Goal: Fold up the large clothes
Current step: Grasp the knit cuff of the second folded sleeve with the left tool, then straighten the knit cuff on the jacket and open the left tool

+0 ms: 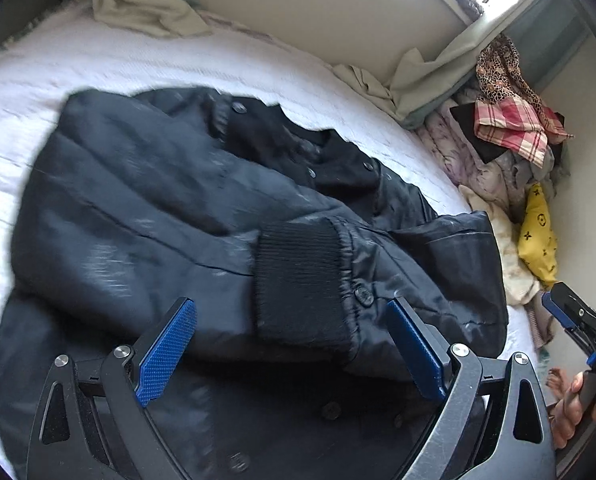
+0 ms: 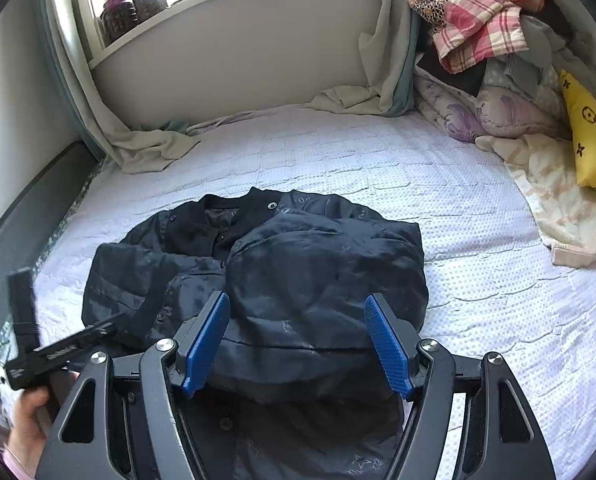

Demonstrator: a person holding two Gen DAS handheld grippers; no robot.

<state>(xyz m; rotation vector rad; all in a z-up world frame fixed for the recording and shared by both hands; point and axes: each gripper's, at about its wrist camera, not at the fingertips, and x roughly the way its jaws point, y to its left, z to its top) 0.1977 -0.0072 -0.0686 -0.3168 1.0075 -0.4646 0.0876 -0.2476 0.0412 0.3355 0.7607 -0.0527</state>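
Note:
A dark navy padded jacket lies on the white bed, its sleeves folded across the body. In the left wrist view a black ribbed cuff lies on top, just beyond my left gripper, which is open and empty above the jacket. In the right wrist view the jacket lies bunched with its black collar at the far side. My right gripper is open and empty over its near edge. The right gripper also shows at the right edge of the left wrist view.
The white quilted bed cover spreads right of the jacket. A pile of clothes and bedding with a yellow pillow fills the far right corner. A pale curtain drapes onto the bed at the back left. A wall runs behind.

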